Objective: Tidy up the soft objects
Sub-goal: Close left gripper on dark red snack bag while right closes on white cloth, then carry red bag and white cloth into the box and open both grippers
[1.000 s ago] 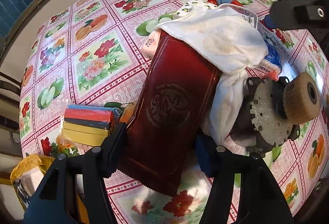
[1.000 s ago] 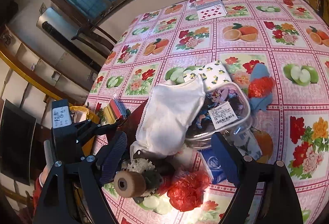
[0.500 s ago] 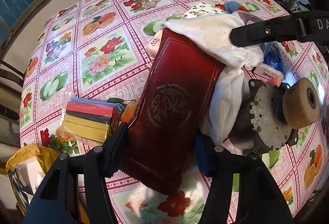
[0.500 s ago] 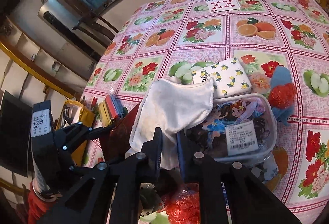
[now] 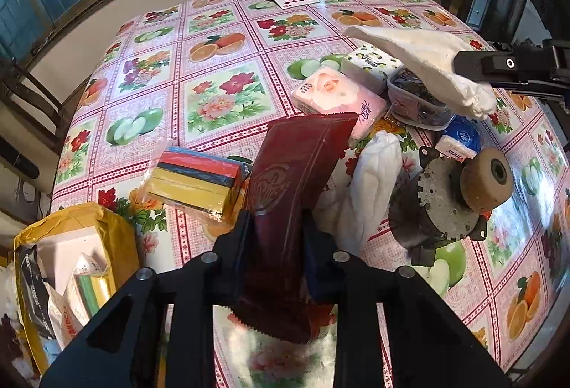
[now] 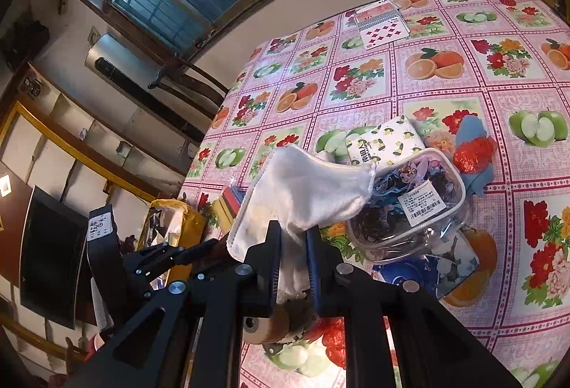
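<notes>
My left gripper (image 5: 278, 242) is shut on a dark red embossed packet (image 5: 292, 181), lifted and tilted above the table. My right gripper (image 6: 292, 256) is shut on a white cloth (image 6: 306, 185), raised off the pile; the same white cloth (image 5: 424, 60) hangs from the right gripper's black arm in the left wrist view. A second white cloth (image 5: 363, 188) lies crumpled on the tablecloth beside the packet. A pink tissue pack (image 5: 338, 99) and a lemon-print tissue pack (image 6: 384, 142) lie behind.
A stack of coloured sponges (image 5: 199, 179) lies left of the packet. A metal motor with a wooden wheel (image 5: 459, 199) stands at the right. A clear box of hair ties (image 6: 406, 206), red mesh (image 6: 473, 149), playing cards (image 6: 383, 28) and a yellow bag (image 5: 71, 263) off the table's left edge surround them.
My left gripper closed on the red packet and lifted it. The right gripper raised the white cloth clear of the pile, uncovering the pink tissue pack.
</notes>
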Available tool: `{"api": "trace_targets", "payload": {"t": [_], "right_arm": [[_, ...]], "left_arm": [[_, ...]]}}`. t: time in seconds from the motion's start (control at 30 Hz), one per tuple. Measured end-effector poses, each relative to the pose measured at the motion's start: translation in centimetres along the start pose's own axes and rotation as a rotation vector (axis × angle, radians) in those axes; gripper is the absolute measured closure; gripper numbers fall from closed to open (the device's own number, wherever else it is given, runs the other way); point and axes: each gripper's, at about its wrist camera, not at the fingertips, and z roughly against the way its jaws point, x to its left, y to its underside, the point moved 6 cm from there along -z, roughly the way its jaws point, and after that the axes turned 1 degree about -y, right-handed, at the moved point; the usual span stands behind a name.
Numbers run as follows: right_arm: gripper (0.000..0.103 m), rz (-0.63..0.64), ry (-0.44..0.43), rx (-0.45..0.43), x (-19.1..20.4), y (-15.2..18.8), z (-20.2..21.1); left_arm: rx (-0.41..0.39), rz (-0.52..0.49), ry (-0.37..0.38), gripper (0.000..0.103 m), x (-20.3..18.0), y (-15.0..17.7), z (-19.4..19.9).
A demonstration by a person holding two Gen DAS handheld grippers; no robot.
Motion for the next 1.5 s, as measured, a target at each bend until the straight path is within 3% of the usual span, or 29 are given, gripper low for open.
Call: {"api": "trace_targets", "payload": {"t": [0.3,0.5,0.77,1.17,1.4,1.5], "right_arm": [[0.089,-0.013,-0.012,-0.013,0.5,1.2,0.9],[0.089,-0.026,-0.030,-0.029,0.7,1.7,1.7],[0.089,-0.015,-0.045,-0.043,2.2,1.8,2.4],[0.089,0.075,-0.117,-0.001,10.1,2.6,-0.4],[0.089,0.127,-0.160,0.064,16.2,4.0,-4.9],[0.089,0.143,-0.178,0.089,19.1,4.7,-7.5]], "left_arm": [[0.006,0.042,-0.007,0.080,0.3,1.7,0.4],[-0.053,0.038,-0.050,0.082,0.2,2.1,1.9],[-0.098,0.056,-0.049,0.082,0.9,2.0,4.2],[-0.154,0.156,-0.140,0.082,7.8,4.5,9.5],[-0.160,0.220,-0.202,0.082,12.8,6.7,10.8],[-0.156,0.248,-0.262,0.082,15.2,7.7,10.9]]}}
